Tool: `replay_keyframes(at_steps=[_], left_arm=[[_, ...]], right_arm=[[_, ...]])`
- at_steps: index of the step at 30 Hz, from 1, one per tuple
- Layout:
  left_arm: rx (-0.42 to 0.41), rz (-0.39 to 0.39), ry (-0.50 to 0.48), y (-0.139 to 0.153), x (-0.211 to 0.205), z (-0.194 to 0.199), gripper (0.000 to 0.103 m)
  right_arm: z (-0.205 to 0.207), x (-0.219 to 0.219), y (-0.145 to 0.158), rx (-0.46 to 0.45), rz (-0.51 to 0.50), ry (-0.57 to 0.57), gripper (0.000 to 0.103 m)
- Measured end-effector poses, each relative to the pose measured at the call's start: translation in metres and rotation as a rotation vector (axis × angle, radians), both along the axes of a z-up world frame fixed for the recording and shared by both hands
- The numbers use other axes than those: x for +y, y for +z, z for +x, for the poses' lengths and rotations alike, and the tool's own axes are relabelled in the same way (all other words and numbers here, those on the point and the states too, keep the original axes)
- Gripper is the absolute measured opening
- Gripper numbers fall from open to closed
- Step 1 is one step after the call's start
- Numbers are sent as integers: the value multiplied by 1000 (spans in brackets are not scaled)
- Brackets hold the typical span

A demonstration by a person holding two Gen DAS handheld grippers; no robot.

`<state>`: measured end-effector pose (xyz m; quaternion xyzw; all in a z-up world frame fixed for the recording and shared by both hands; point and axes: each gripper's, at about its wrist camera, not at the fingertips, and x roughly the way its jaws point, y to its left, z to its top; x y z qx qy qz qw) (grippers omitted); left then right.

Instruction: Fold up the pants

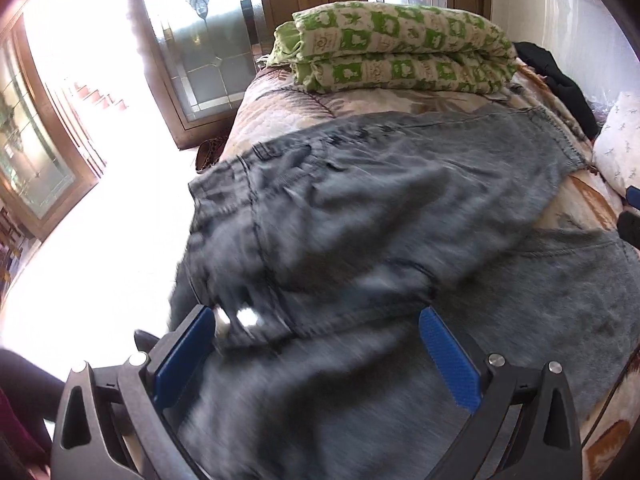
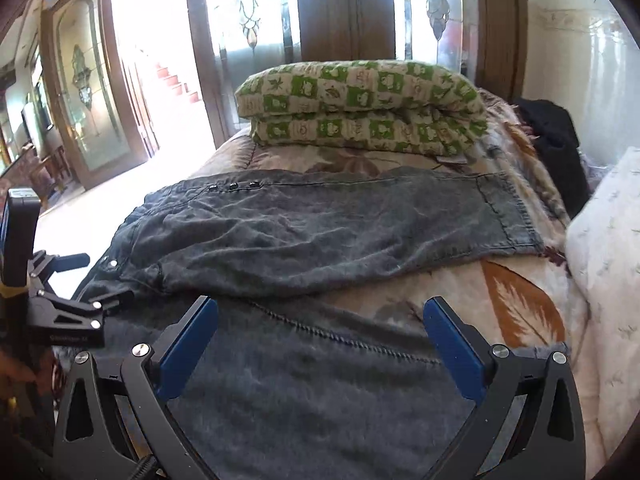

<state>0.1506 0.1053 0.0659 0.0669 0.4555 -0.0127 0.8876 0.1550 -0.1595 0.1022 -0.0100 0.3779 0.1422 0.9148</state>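
Grey denim pants (image 1: 360, 208) lie spread across the bed, waist at the left, one leg reaching to the far right and the other leg nearer me. In the left wrist view my left gripper (image 1: 316, 320) hovers open over the waistband near its metal button (image 1: 246, 318); the image is motion-blurred. In the right wrist view the pants (image 2: 320, 236) show the far leg's hem (image 2: 512, 216) at the right. My right gripper (image 2: 320, 312) stands open above the near leg's seam (image 2: 340, 336), holding nothing. The left gripper's body (image 2: 60, 304) shows at that view's left edge.
A folded green-and-cream patterned quilt (image 1: 400, 52) sits at the far end of the bed. A black garment (image 2: 556, 148) and a white pillow (image 2: 608, 248) lie along the right side by the wall. The floral bedspread (image 2: 500, 300) shows beside the pants. Floor and glass doors are left.
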Motion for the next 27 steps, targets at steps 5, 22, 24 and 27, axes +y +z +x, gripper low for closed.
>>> replay_keyframes(at_steps=[5,22,24,27], left_arm=[[41,-27,14,-3,37,45,103],[189,-279,6,-26,86,138,103],[204,-277,5,-30,87,144,103],[226,-290,-2,-31,88,151,103]], right_arm=[[31,8,-4,20,0,18,103],[198,18,-48,190,-35,-17,103],[213,19,-54,204,-33,-29,103],[232,20,-62,223,-32,-38,103]])
